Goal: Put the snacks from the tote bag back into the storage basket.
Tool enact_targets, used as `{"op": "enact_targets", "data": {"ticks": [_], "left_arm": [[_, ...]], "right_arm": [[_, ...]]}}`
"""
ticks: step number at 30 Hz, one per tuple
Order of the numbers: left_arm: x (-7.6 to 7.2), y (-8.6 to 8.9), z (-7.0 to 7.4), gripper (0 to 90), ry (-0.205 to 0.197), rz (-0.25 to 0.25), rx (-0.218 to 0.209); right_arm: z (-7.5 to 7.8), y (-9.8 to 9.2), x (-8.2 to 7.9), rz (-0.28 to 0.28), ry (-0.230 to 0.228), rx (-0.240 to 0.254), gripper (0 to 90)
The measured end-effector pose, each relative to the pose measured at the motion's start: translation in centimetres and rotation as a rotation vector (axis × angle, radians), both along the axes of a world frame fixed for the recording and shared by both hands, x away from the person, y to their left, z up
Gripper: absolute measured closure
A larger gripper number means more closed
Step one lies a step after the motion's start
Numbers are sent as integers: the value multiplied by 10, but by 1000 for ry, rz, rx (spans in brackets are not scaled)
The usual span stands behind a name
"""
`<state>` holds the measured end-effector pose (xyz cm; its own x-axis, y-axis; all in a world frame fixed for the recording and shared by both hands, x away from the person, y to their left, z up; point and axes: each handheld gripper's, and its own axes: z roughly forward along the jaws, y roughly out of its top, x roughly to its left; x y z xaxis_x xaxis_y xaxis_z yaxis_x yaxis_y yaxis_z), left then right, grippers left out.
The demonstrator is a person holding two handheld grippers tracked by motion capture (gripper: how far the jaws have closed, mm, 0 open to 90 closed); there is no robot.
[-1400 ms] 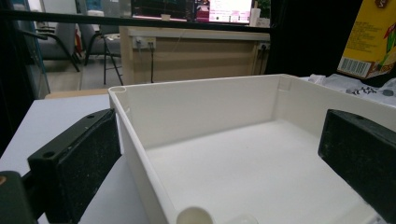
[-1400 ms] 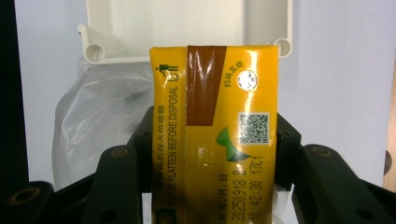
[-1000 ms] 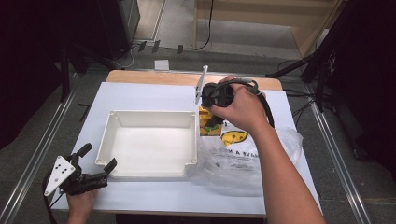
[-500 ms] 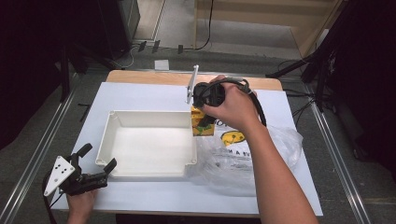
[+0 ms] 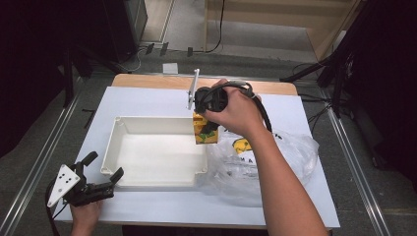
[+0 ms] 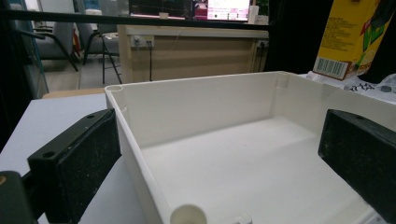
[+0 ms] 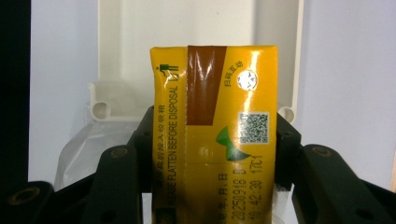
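Observation:
A yellow drink carton [image 5: 205, 131] hangs in the air over the right rim of the white tray [image 5: 125, 129], with my right gripper [image 5: 206, 123] shut on it. In the right gripper view the carton [image 7: 214, 140] sits between the two black jaws, its top toward the tray [image 7: 109, 28]. My left gripper [image 5: 104, 173] stands open at the table's front left, just off the tray's near left corner. The left gripper view looks into the tray [image 6: 224, 98] between the fingers [image 6: 77, 158], and the carton [image 6: 355, 37] hangs at the upper right.
A crumpled clear plastic bag [image 5: 290, 152] with yellow printed items inside lies right of the tray, under my right forearm. The table [image 5: 147, 101] is white with a wooden back edge. Black stands and cables crowd the floor behind and to the right.
My right gripper has carried the carton leftward from above the bag to above the tray's right rim. The left gripper has stayed put.

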<state>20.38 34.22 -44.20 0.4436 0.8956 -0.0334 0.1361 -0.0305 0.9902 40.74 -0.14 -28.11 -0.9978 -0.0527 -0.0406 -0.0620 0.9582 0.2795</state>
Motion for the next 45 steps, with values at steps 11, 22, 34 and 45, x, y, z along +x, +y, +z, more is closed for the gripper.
{"op": "enact_targets", "data": {"ticks": [11,22,34,45], "left_arm": [[0,1,0,0,-2,-2,-6],[0,0,0,0,-2,-1,-5],[0,1,0,0,-4,-2,-10],[0,1,0,0,-3,-2,-9]], "right_arm": [[-1,19,1,30,-2,-5,528],[-5,30,2,36,7,-5,527],[-12,38,4,48,8,-8,527],[-23,43,5,59,11,-6,527]]}}
